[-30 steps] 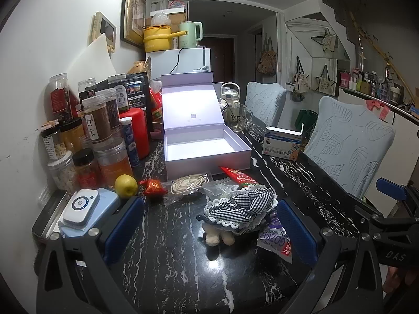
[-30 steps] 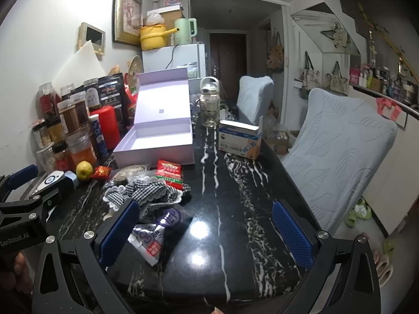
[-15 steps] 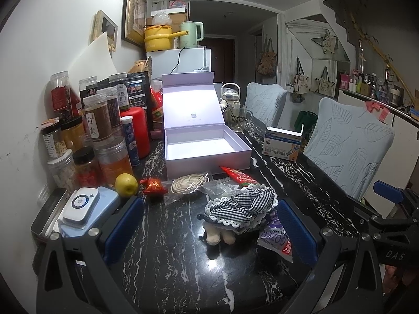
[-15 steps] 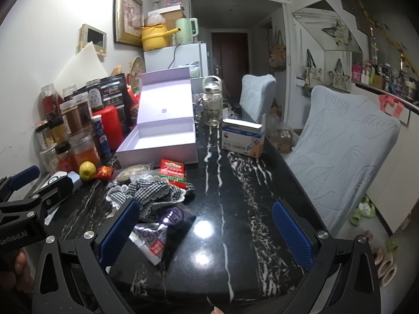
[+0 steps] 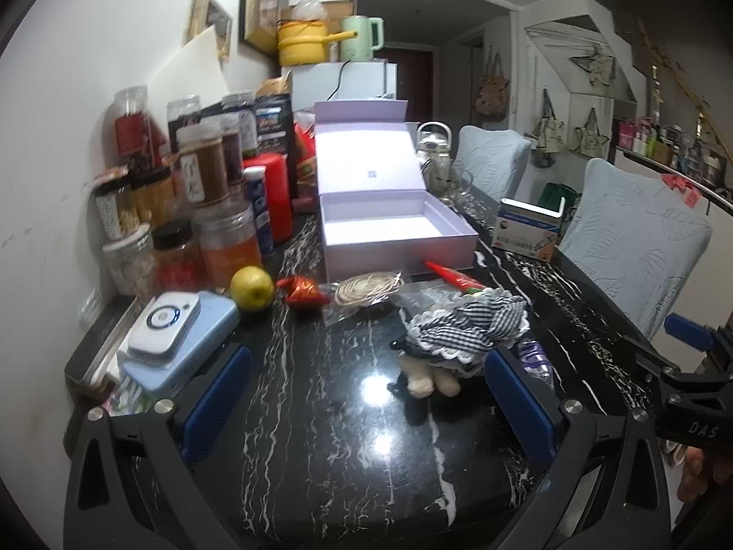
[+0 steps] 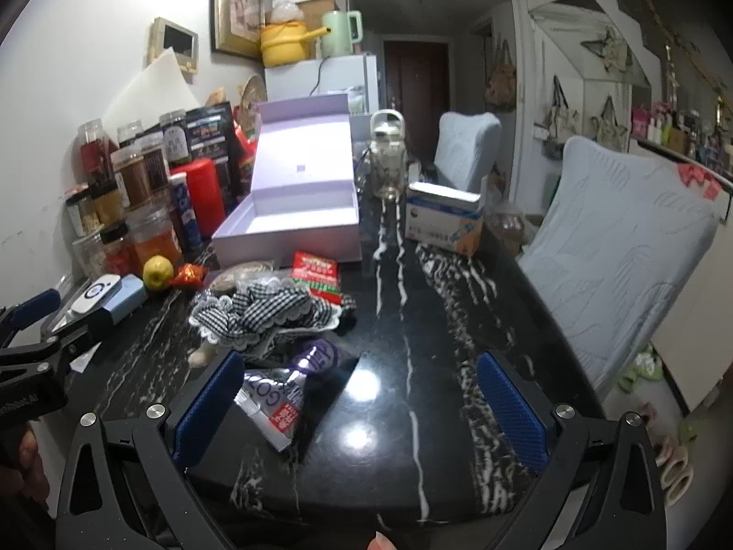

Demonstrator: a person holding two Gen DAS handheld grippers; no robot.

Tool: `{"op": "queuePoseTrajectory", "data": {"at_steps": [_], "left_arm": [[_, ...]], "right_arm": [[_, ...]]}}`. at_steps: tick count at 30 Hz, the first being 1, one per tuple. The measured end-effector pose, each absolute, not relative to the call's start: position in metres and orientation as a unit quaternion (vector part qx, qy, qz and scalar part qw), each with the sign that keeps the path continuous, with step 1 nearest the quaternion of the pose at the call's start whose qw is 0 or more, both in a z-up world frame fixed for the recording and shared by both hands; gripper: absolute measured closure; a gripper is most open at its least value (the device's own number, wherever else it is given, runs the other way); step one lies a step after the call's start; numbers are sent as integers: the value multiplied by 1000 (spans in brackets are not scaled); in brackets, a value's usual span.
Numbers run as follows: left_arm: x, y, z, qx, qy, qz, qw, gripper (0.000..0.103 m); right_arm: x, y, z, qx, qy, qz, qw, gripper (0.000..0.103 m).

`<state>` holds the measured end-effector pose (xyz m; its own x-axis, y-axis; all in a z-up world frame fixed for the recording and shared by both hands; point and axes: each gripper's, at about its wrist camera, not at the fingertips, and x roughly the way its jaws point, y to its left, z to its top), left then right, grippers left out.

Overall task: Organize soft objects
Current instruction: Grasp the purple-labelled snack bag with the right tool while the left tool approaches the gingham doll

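Observation:
A small plush doll in a black-and-white checked dress lies on the black marble table, also in the right wrist view. Behind it stands an open lilac gift box, empty inside. My left gripper is open and empty, just in front of the doll. My right gripper is open and empty, with a purple-and-silver snack bag by its left finger. A red snack packet lies behind the doll.
Jars and bottles crowd the left wall. A yellow apple, a red wrapper, a coil in a clear bag and a white device on a blue case lie left. A tissue box, a glass kettle and covered chairs stand right.
Both grippers have shifted slightly forward and left. Nothing on the table has moved; both grippers stay open.

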<state>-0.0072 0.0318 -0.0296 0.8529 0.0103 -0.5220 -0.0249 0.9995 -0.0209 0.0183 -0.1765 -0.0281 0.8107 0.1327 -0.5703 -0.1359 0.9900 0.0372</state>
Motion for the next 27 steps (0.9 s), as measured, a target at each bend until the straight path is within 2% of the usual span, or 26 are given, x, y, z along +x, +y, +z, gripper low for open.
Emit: {"op": "queuePoseTrajectory", "data": {"at_steps": [16, 22, 23, 24, 27], "left_arm": [[-2, 47, -43, -28, 281, 19, 959, 0], [3, 46, -45, -45, 283, -9, 958, 0], [4, 44, -45, -44, 284, -15, 958, 0], [5, 42, -46, -42, 285, -21, 957, 0], [8, 33, -49, -40, 290, -46, 955, 0]], "right_arm": [[93, -147, -94, 24, 400, 75, 913, 2], [95, -149, -110, 44, 425, 107, 898, 47], [93, -150, -110, 48, 423, 112, 898, 64], [91, -153, -111, 57, 427, 119, 895, 70], [86, -159, -110, 52, 422, 115, 898, 70]]}}
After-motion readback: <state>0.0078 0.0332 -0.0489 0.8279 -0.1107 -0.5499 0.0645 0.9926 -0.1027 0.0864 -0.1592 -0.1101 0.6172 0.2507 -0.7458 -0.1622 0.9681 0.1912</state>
